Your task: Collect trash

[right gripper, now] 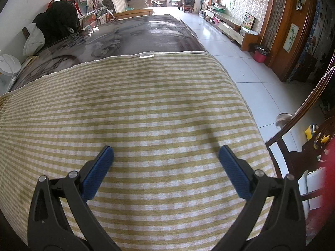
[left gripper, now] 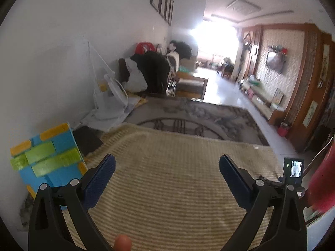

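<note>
Hovering over a yellow-and-white striped cloth (right gripper: 146,108) on the desk (right gripper: 146,31), no trash can be made out.
Left gripper (left gripper: 167,163) and right gripper (right gripper: 166,153) both hang spread wide, holding nothing. A small red waste bin (right gripper: 260,54) stands on the white tiled floor (right gripper: 240,67) at two o'clock; its contents are too small to tell.
</note>
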